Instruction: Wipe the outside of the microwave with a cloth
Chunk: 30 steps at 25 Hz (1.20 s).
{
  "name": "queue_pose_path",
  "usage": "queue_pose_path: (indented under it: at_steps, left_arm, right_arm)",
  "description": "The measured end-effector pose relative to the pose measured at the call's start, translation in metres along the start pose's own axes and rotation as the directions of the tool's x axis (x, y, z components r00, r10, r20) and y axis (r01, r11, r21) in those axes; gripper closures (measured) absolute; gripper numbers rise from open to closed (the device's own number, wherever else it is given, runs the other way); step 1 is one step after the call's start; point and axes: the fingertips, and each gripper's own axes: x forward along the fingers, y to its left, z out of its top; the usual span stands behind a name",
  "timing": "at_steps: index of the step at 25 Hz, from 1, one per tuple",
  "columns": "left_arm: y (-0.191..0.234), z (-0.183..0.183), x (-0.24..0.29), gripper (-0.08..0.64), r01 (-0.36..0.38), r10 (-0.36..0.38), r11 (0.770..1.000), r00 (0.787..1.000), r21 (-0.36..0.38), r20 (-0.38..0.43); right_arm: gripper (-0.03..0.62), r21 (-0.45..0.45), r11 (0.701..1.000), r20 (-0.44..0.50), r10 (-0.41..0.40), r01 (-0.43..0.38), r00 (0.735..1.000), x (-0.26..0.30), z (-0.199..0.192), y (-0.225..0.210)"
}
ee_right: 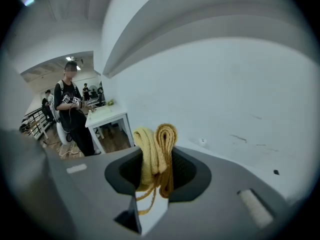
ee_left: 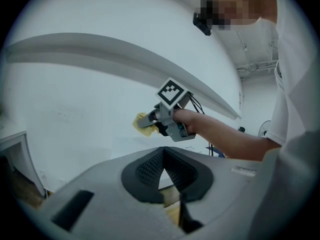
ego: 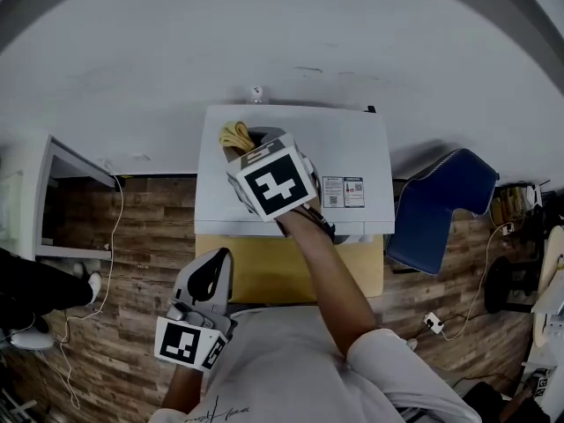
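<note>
- The right gripper (ego: 245,151) is clamping a folded yellow cloth (ego: 234,134) between its jaws. The wad is sticking out past the tips, probably so that fabric rather than plastic meets the microwave (ego: 352,148).
- It is reaching over the microwave's white top, with the cloth just ahead of it at the far left corner. I cannot tell whether the cloth is touching.
- The left gripper (ego: 211,276) is hanging well behind and below the right one, jaws together on nothing, likely so as not to block the wiping arm.
- The microwave is sitting on a tan stand (ego: 264,276) against a white wall (ego: 282,42). Below is a wood-plank floor (ego: 132,227), and a blue chair (ego: 441,210) is standing off to the right gripper's right.
</note>
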Motion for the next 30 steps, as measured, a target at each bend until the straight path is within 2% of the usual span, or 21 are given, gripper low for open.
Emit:
queue_pose_path:
  at_steps: [8,14,18,23,30]
  left_arm:
    - [-0.028,0.007,0.003,0.565,-0.014,0.014,0.999,1.0,0.032,0.023]
    - [-0.039,0.016,0.012,0.56,0.032,-0.033,0.999,0.999,0.03,0.022]
    - [-0.038,0.017,0.019,0.558,0.058,-0.059,0.998,0.998,0.028,0.026]
    - [-0.031,0.018,0.014,0.558,0.077,-0.078,0.996,0.997,0.037,0.025]
    - [-0.02,0.017,-0.003,0.558,0.112,-0.112,0.993,0.994,0.036,0.013]
  right_arm:
    - [0.474,0.054,0.977,-0.007,-0.205,0.205,0.979,-0.094,-0.051,-0.106]
    - [0.474,0.11,0.93,-0.063,-0.347,0.352,0.936,-0.149,-0.096,-0.178]
    - [0.474,0.134,0.888,-0.123,-0.426,0.44,0.896,-0.171,-0.126,-0.22]
    - [0.474,0.138,0.836,-0.222,-0.497,0.531,0.839,-0.18,-0.163,-0.247]
    - [0.474,0.082,0.795,-0.318,-0.551,0.601,0.772,-0.166,-0.189,-0.244]
